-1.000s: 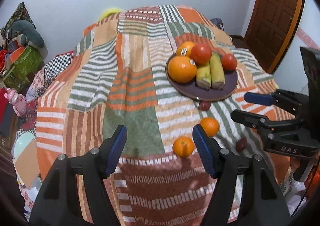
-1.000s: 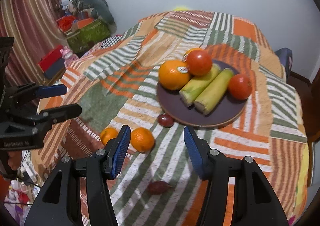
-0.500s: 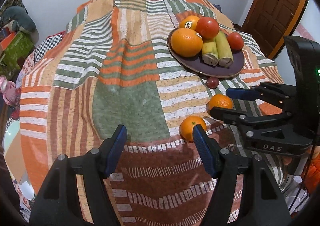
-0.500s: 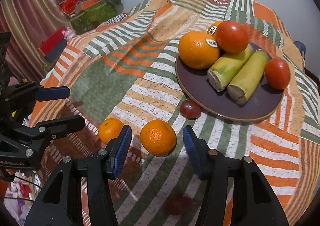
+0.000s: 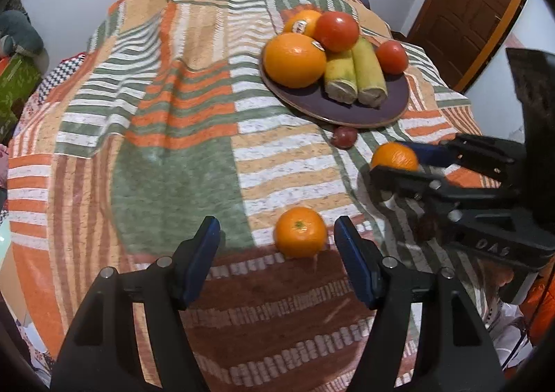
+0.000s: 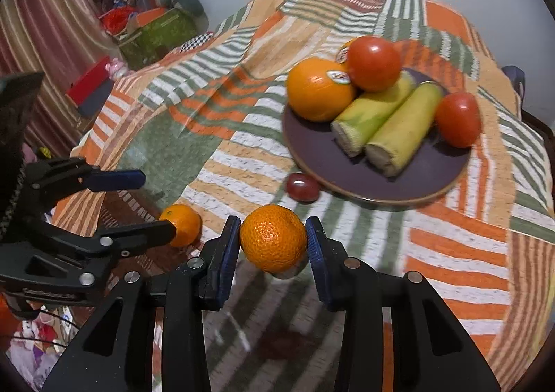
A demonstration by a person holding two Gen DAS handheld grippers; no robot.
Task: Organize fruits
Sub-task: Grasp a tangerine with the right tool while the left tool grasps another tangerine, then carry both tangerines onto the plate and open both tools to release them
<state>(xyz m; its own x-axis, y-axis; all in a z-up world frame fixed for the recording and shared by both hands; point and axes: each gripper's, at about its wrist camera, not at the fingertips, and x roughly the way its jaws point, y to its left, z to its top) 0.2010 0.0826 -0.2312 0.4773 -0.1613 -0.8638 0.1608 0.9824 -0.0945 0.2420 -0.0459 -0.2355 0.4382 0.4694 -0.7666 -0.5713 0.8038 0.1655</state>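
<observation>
left wrist view: left gripper [image 5: 277, 246] has sunk toward the near mandarin [image 5: 300, 232], jaws wide, nothing held
right wrist view: right gripper [image 6: 273, 242] has just been closing and now clamps the second mandarin [image 6: 273, 242]
meaning: ready to lift onto the plate [image 6: 312, 153]

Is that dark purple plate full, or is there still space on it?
Partly full. The plate holds two oranges, two tomatoes and two green-yellow husked pieces toward its far side; its near part is bare. A small dark red fruit lies just outside its rim.
</observation>
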